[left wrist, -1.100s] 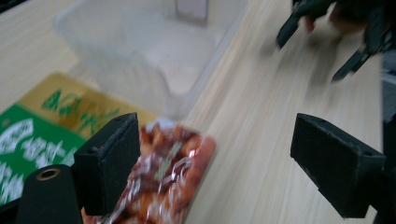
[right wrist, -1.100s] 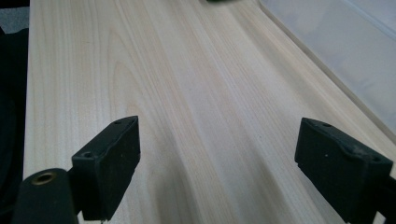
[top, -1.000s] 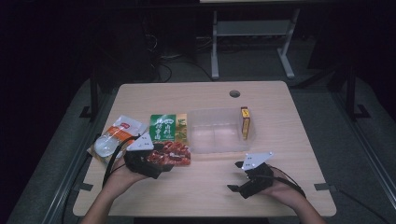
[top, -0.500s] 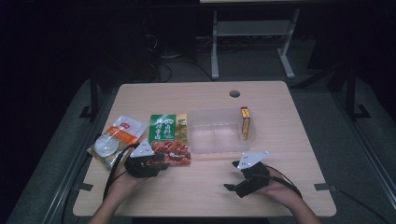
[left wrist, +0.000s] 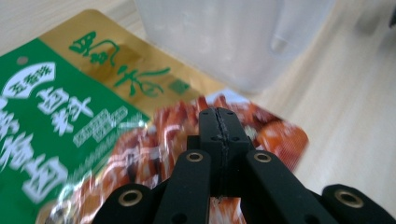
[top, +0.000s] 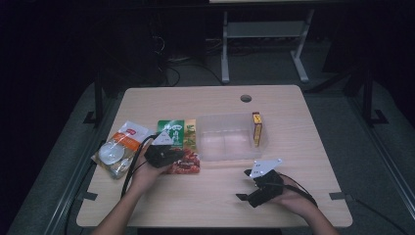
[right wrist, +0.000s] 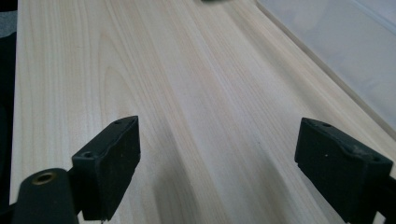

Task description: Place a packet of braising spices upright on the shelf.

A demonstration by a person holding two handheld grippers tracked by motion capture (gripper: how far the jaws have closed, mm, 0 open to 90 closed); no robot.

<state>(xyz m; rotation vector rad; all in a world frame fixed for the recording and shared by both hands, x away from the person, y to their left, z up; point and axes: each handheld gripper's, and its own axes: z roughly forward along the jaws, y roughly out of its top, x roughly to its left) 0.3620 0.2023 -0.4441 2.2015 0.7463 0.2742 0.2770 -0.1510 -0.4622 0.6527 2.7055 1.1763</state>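
Observation:
A green, gold and red food packet (top: 172,133) (left wrist: 70,116) lies flat on the table, left of a clear plastic container (top: 230,117) (left wrist: 224,37). My left gripper (top: 182,155) (left wrist: 218,114) has just been closing, and its jaws now meet pad to pad. The tips sit down on the packet's red end, and I see no fold of film between them. My right gripper (top: 246,200) (right wrist: 215,135) rests low over bare wood near the front right. It is open and points left, with nothing between its fingers.
A small yellow box (top: 256,128) stands upright at the container's right end. An orange and white bag with a round lid (top: 120,149) lies at the table's left edge. A cable hole (top: 245,98) sits at the back. The container's wall (right wrist: 350,56) runs along my right gripper's side.
My left gripper came down and toward the packet's red end, and its jaws went from wide open to shut. The right gripper stayed put.

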